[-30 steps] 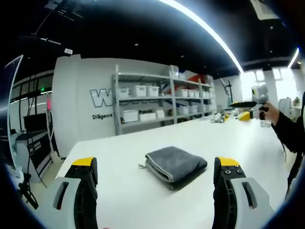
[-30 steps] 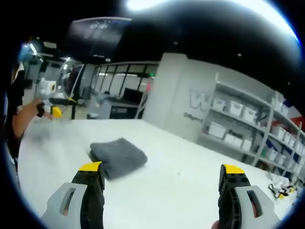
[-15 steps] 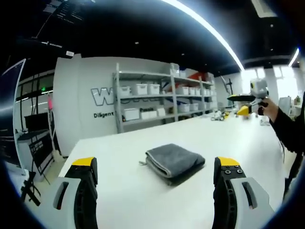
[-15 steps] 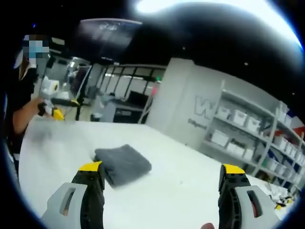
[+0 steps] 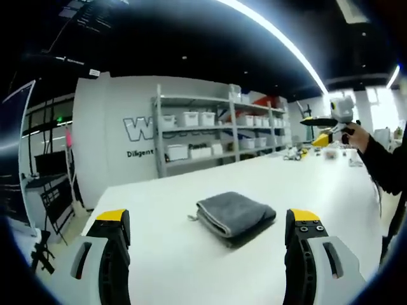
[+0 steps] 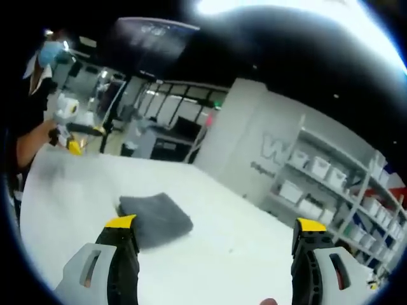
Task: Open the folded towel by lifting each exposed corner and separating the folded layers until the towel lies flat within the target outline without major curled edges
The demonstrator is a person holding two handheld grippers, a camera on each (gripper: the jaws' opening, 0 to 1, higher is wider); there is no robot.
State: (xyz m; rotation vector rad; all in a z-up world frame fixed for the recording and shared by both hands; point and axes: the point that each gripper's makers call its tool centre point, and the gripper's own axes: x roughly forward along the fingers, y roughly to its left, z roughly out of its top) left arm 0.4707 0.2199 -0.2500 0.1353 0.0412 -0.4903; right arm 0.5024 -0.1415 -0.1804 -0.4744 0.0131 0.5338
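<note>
A grey folded towel [image 5: 235, 215] lies on the white table [image 5: 331, 190], a small tag sticking out at its left edge. My left gripper [image 5: 208, 221] hovers short of it, open, with nothing between the yellow-tipped jaws. At the far right of the left gripper view a hand holds my right gripper [image 5: 327, 127] up above the table. In the right gripper view the same towel [image 6: 156, 216] sits left of centre, beyond the open right gripper [image 6: 215, 223]. At that view's left edge, a hand holds my left gripper [image 6: 71, 136].
Grey shelving with white bins [image 5: 210, 136] stands behind the table against a lettered wall. Small items [image 5: 294, 153] sit at the table's far end. A dark-sleeved arm [image 5: 385, 166] reaches in at the right. The table's left edge [image 5: 86, 213] drops to the floor.
The towel has not moved or unfolded. Both views drifted slightly with the hands, and the right gripper rose a little in the left gripper view. Both stay open.
</note>
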